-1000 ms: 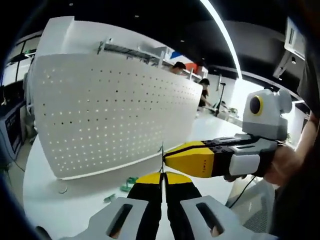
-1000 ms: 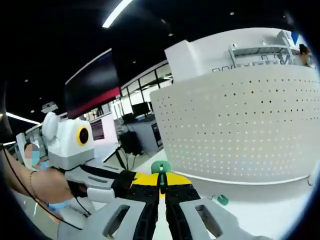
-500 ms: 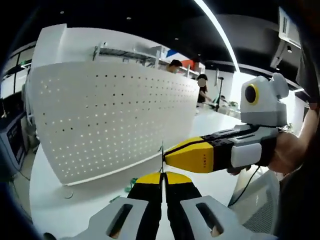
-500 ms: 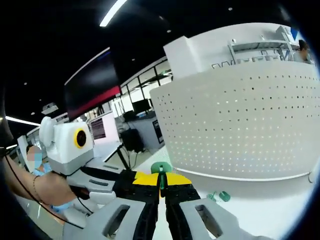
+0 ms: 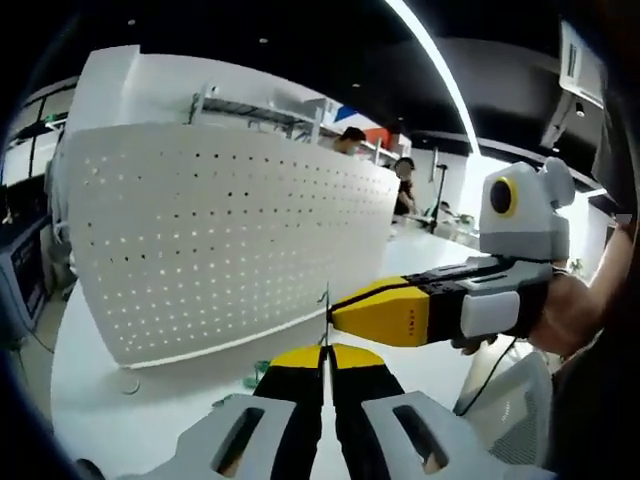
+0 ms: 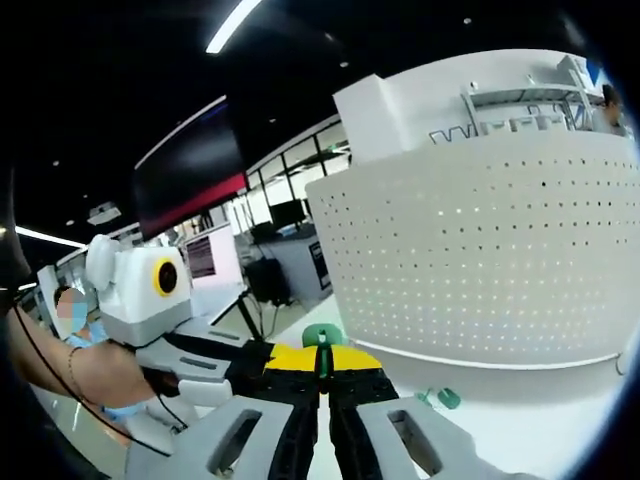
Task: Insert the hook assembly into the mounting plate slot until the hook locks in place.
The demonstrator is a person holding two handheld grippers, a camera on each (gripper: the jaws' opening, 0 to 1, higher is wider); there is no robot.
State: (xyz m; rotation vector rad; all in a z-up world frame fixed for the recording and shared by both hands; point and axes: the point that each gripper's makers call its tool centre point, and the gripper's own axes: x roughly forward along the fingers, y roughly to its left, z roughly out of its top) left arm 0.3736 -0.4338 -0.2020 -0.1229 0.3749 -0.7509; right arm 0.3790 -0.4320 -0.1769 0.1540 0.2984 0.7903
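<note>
Now, in the left gripper view, the left tool (image 5: 324,352) is clenched, its yellow-tipped jaws pressed together on a thin metal piece (image 5: 324,318) that stands up from between them; it looks like the wire of the hook. The right tool (image 5: 334,314) reaches in from the right, lying almost level, its yellow tip touching that same wire just above the left jaws. A hand (image 5: 565,315) holds its grey body. Beyond the wire stands the white pegboard (image 5: 225,235), upright on the white table (image 5: 90,410), its face curving across the view and dotted with rows of holes. A few small green pieces (image 5: 258,368) lie on the table near the pegboard's foot, between it and the tools.

In the right gripper view, the right tool (image 6: 322,360) is also clenched, gripping a green part (image 6: 322,336) that pokes up at the jaw tips. The left tool (image 6: 262,358) comes in from the left, meeting the same spot. The pegboard (image 6: 480,260) stands ahead and to the right of the green part, apart from it, with another green piece (image 6: 447,398) on the table (image 6: 500,440) below its lower edge.

The hook assembly, held by both tools, sits in front of the pegboard and short of it, its wire roughly upright. I judge the next move is forward toward the holes, both hands about equally near.
</note>
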